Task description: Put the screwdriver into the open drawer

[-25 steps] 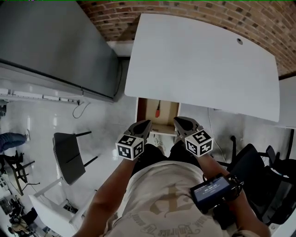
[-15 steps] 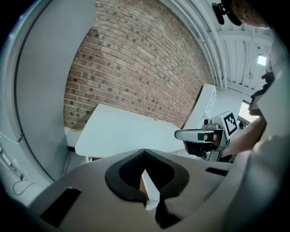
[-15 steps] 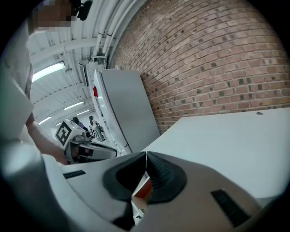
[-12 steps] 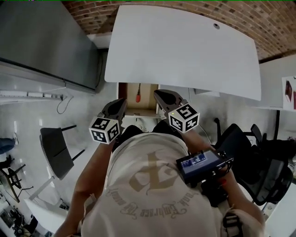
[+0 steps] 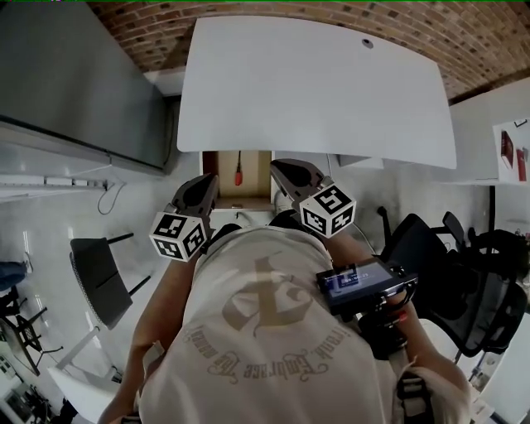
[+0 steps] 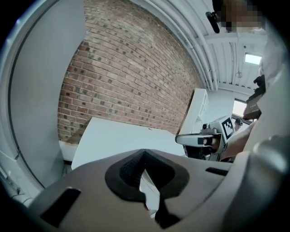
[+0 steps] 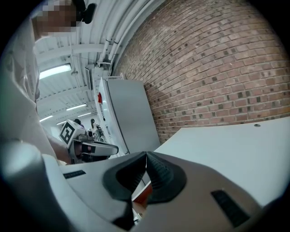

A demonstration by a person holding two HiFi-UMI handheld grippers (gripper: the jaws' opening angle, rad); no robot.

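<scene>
The screwdriver (image 5: pixel 238 175), red-handled with a dark shaft, lies in the open wooden drawer (image 5: pixel 217 177) under the front edge of the white desk (image 5: pixel 315 83). My left gripper (image 5: pixel 208 180) is held up nearer than the drawer's left side, apart from it, its jaws shut on nothing (image 6: pixel 144 157). My right gripper (image 5: pixel 277 166) is raised to the drawer's right, also shut and empty (image 7: pixel 146 159). Each gripper view shows the other gripper off to the side, the right gripper (image 6: pixel 199 139) and the left gripper (image 7: pixel 93 148). The person's torso hides the floor below the drawer.
A large grey panel (image 5: pixel 74 74) stands left of the desk before a brick wall (image 5: pixel 248 10). A black chair (image 5: pixel 99 277) sits lower left, an office chair (image 5: pixel 464 273) at the right. A small screen device (image 5: pixel 360 286) rides on the right forearm.
Both grippers have risen together towards the head camera, staying shut. The person's torso now fills more of the head view. The screwdriver stays in the drawer.
</scene>
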